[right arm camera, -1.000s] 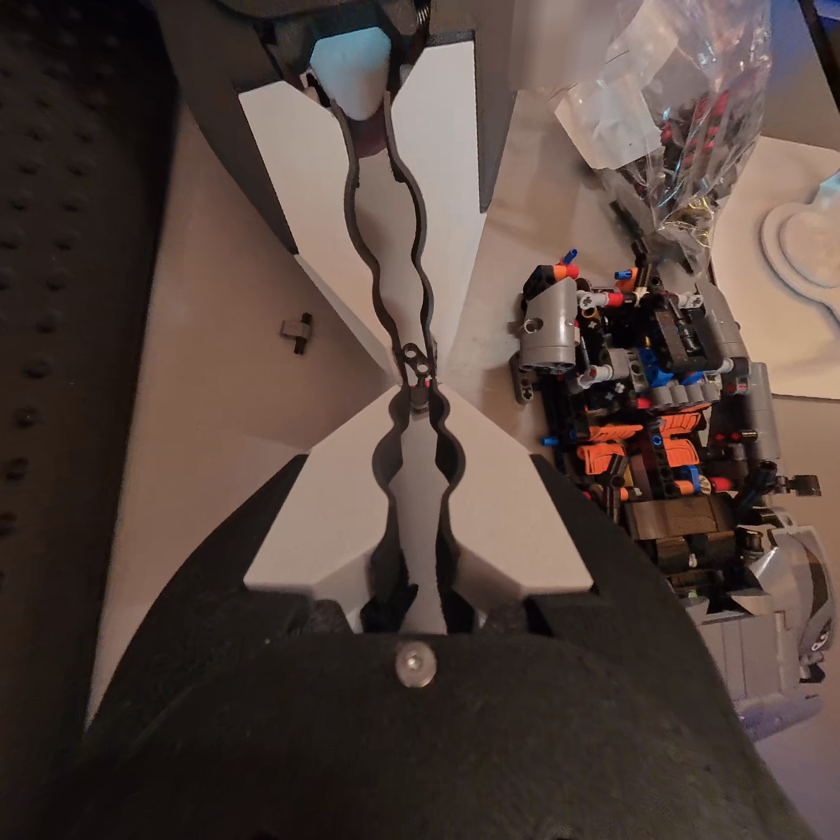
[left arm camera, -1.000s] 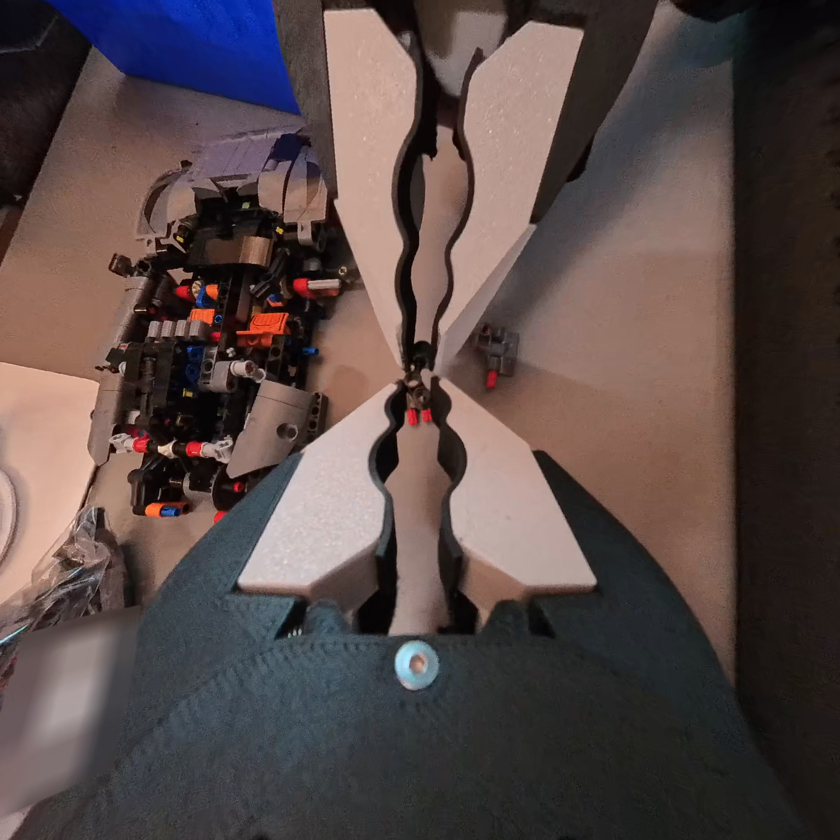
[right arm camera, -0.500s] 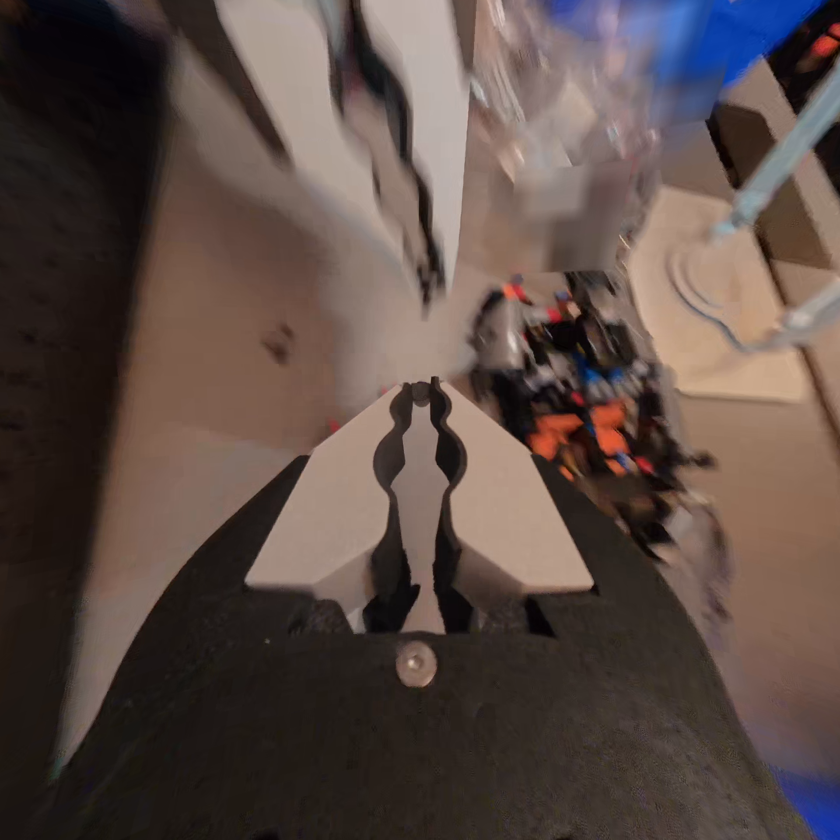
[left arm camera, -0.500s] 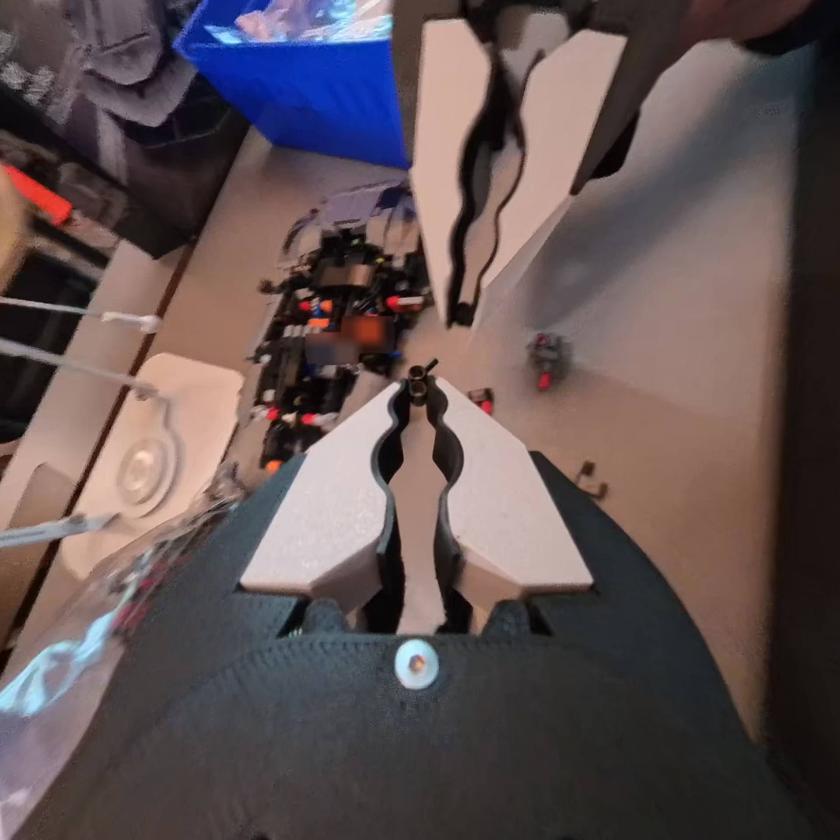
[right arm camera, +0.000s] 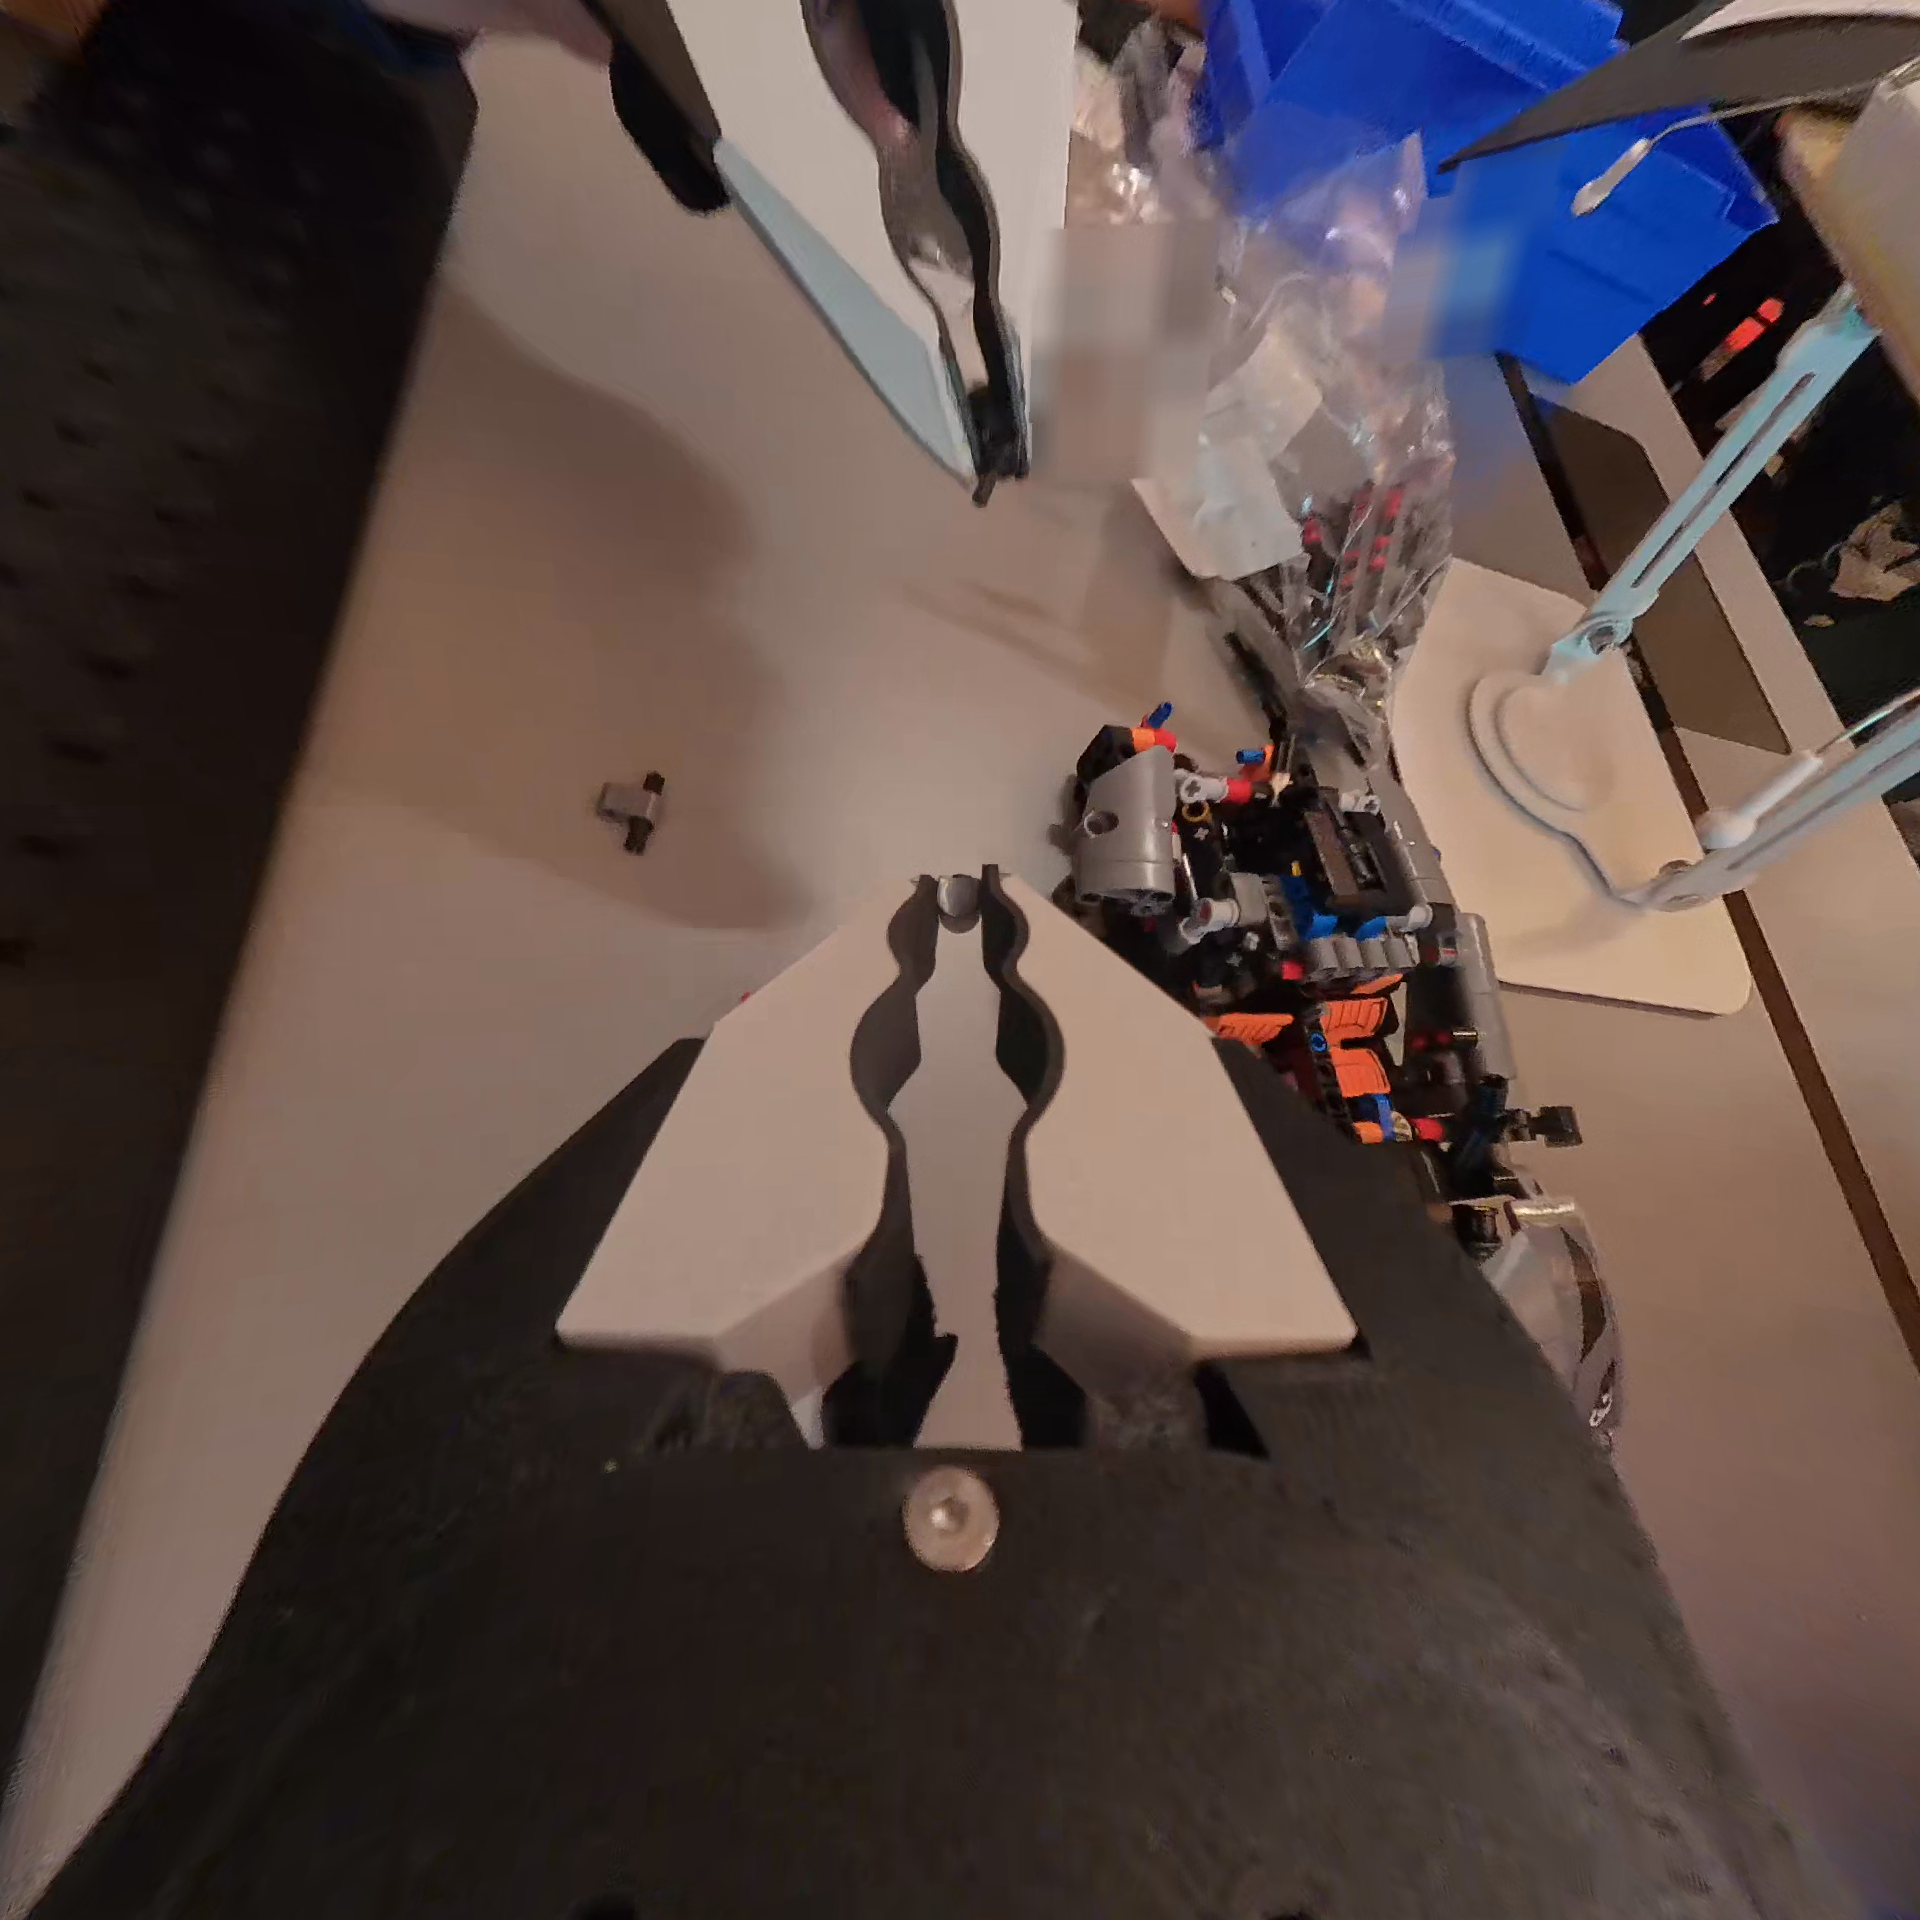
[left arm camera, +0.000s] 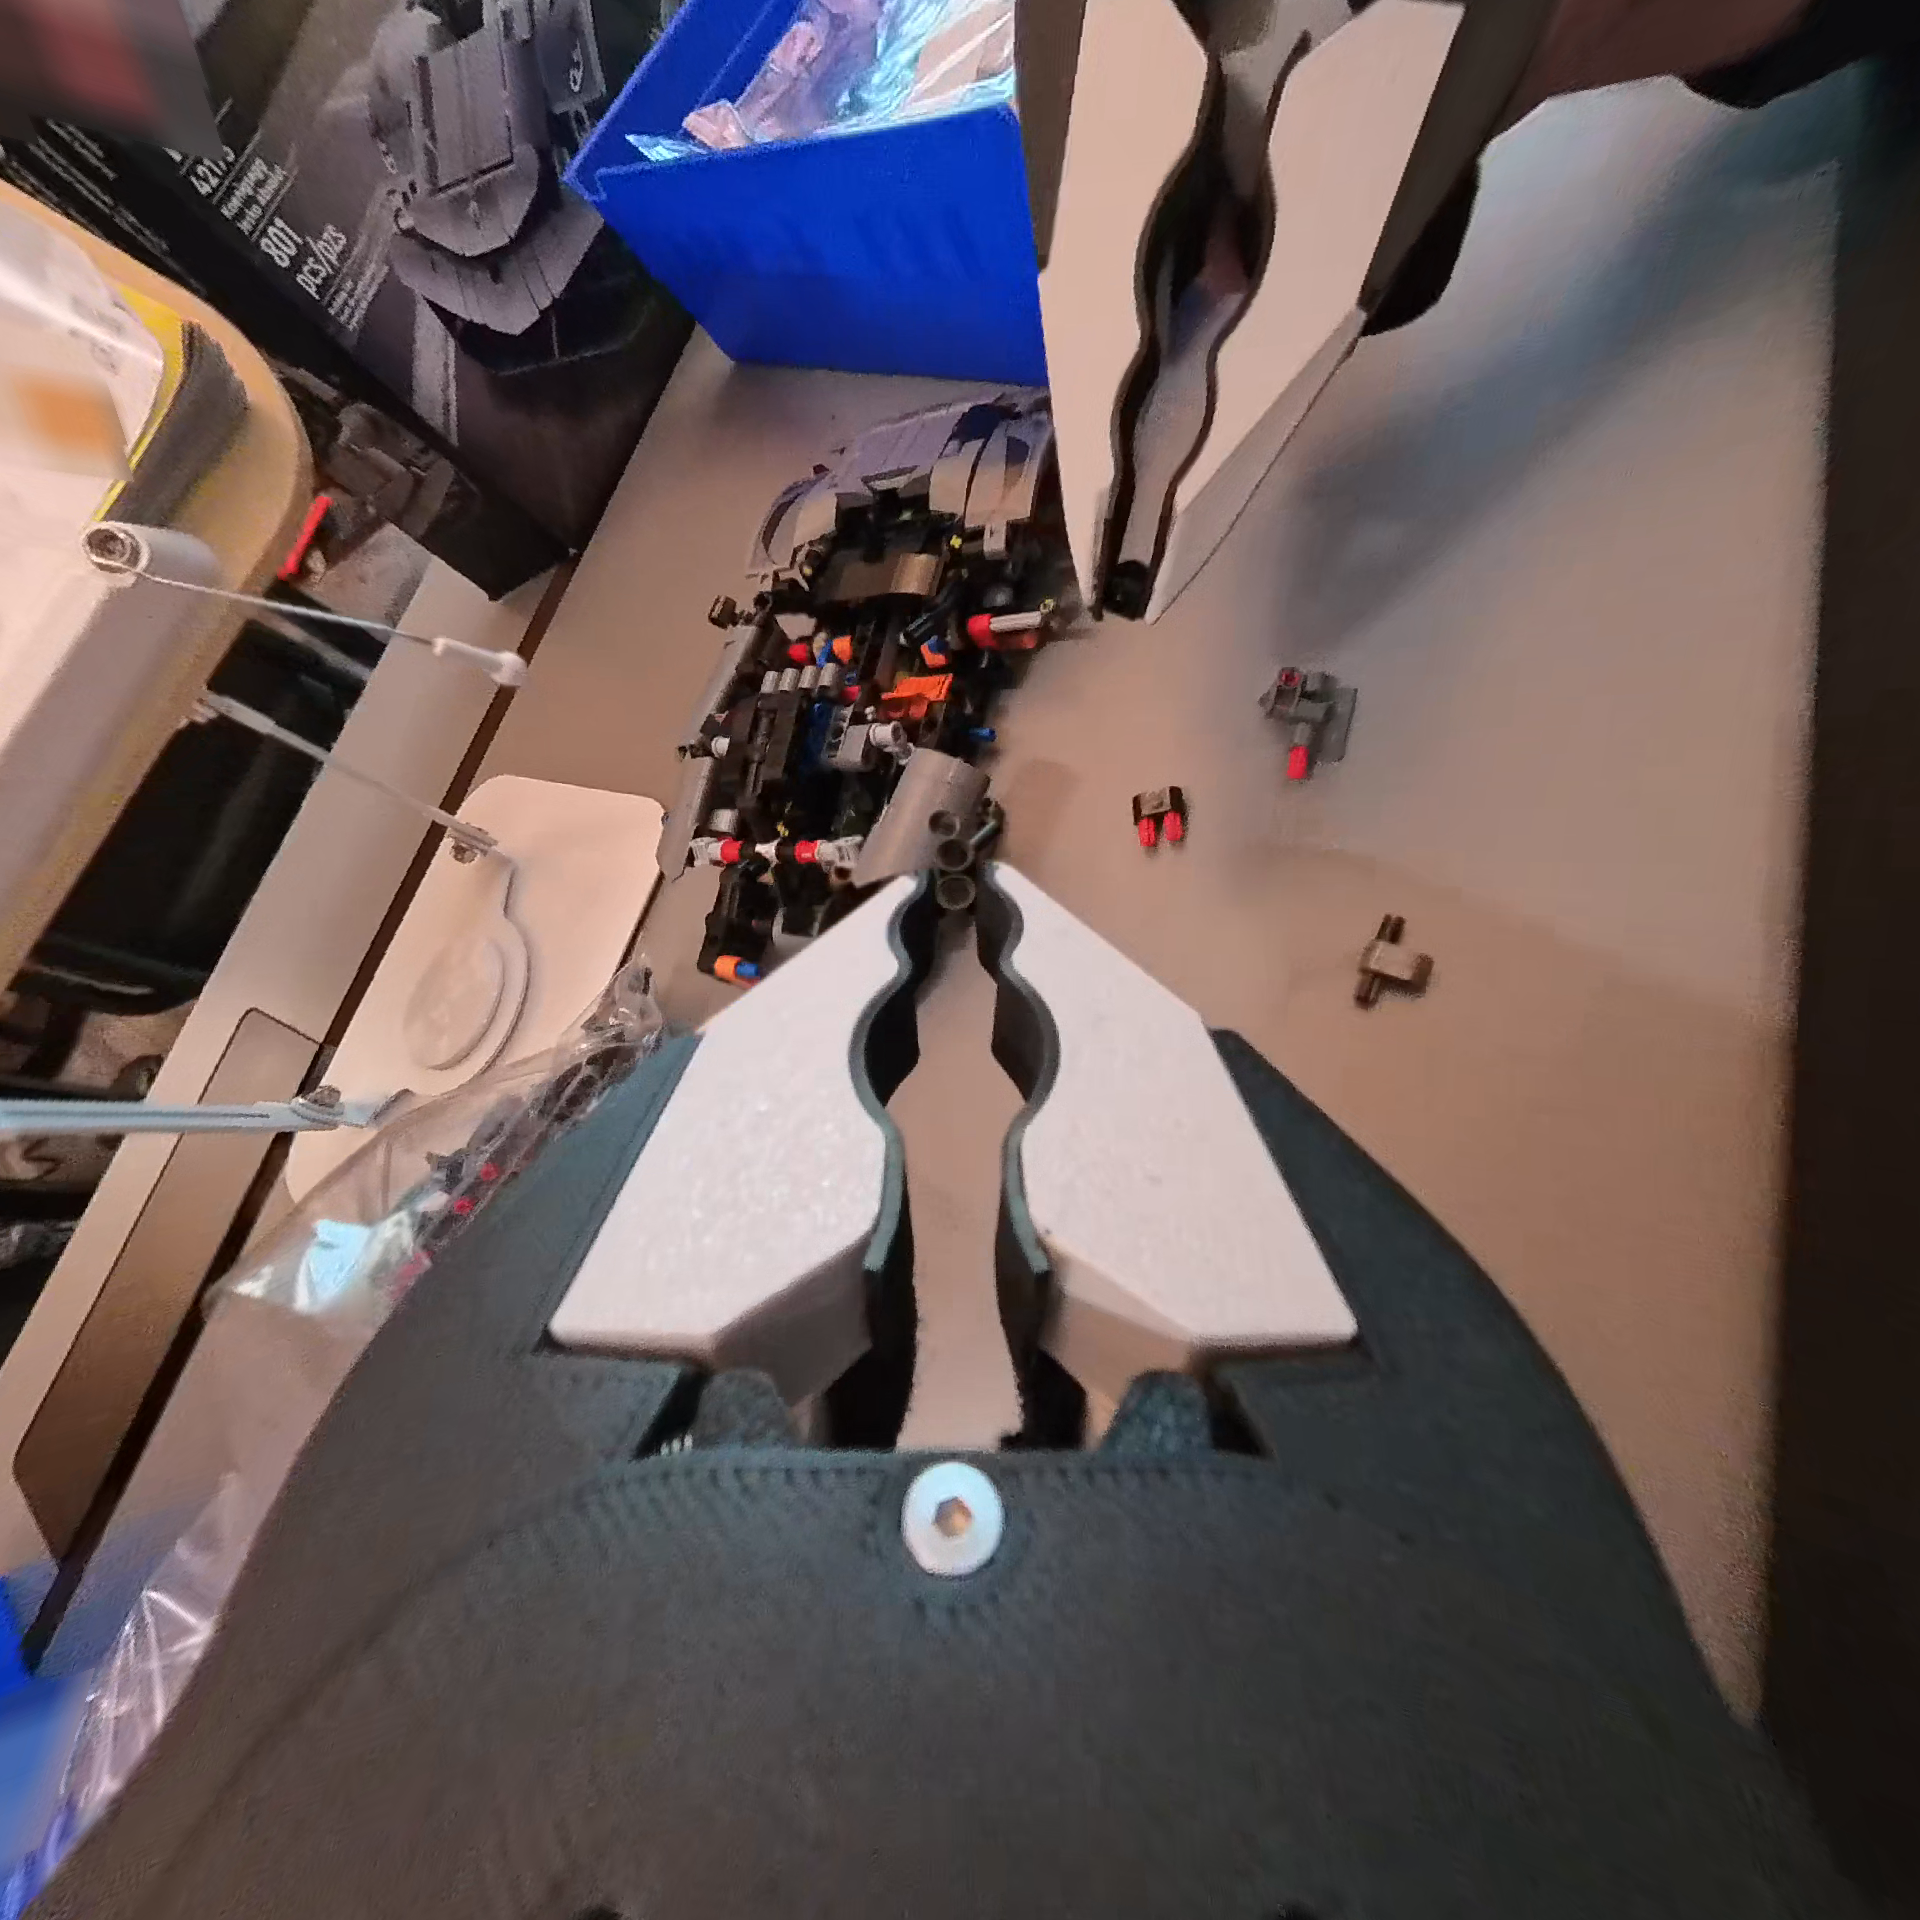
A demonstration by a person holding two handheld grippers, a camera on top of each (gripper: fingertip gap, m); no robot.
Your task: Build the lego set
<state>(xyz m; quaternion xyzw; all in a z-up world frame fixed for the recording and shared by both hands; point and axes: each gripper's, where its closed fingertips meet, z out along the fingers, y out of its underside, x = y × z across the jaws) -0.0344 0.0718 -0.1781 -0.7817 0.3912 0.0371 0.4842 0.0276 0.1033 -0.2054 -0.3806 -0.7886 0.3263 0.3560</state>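
Left gripper (left arm camera: 954, 891): jaws nearly pressed together, pinching a short dark beam piece (left arm camera: 954, 868) with round holes at the very tips; held above the surface (left arm camera: 1507, 1091).
Right gripper (right arm camera: 958, 896): jaws drawn close, with a small grey rounded piece (right arm camera: 958, 896) nipped between the tips; its exact shape is too small to tell.
Gap between grippers: the two sets of tips are well apart, each gripper showing at the far end of the other's view.
Lego model (left arm camera: 852, 707): partly built car lying on the surface, left of the left gripper's tips in the left wrist view; grey panels, black frame, orange, blue and red bits.
Loose parts: a grey block with a red pin (left arm camera: 1304, 712), a small dark part with two red pins (left arm camera: 1158, 816) and a dark connector (left arm camera: 1392, 961) lie apart on the surface, right of the model.
Grey connector (right arm camera: 631, 805): alone on the surface, left of the right gripper's tips in the right wrist view.
Parts bag (right arm camera: 1320, 499): clear plastic, beyond the model in the right wrist view.
Blue bin (left arm camera: 852, 239): at the far end of the surface, behind the model.
Set box (left arm camera: 416, 208): dark, far left beside the bin.
Lamp base (right arm camera: 1558, 769): white, right of the model.
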